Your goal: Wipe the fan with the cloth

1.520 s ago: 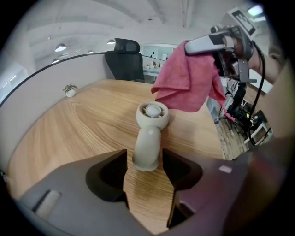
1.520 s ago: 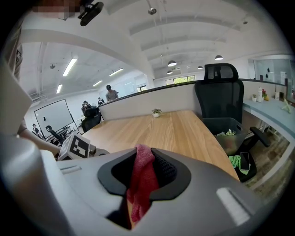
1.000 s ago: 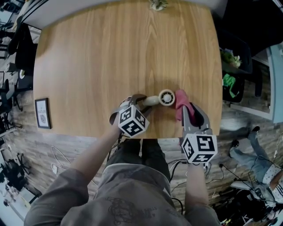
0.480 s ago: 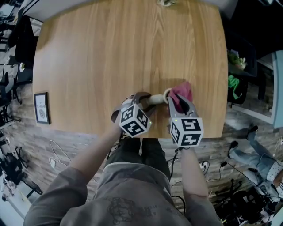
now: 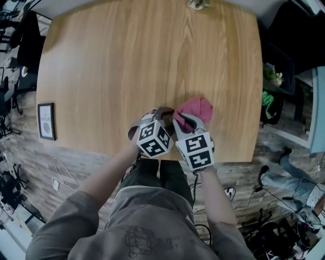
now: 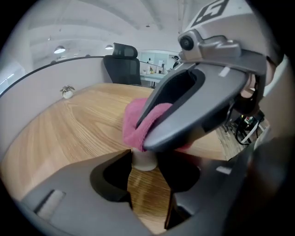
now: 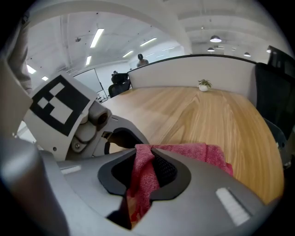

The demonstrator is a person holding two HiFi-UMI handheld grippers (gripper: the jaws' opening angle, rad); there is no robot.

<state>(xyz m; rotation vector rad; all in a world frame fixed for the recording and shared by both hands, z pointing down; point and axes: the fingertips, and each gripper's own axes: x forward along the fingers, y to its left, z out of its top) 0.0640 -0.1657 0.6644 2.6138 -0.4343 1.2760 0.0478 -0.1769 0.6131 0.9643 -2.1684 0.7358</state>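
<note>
fan (image 6: 144,162) flat, head seemingly rightward, under cloth (image 5: 195,108)

Am counting two grippers: left gripper (image 5: 165,114), right gripper (image 5: 190,118); one fan (image 6: 144,161); one cloth (image 5: 195,107); one table (image 5: 127,66); one plant (image 5: 198,4); one picture (image 5: 46,121), left edge.

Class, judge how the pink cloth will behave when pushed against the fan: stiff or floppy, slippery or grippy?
Probably floppy: the cloth bunches into folds in the right gripper and spills past its jaws. Likely grippy: its weave looks looped. It should mould over the fan.
</note>
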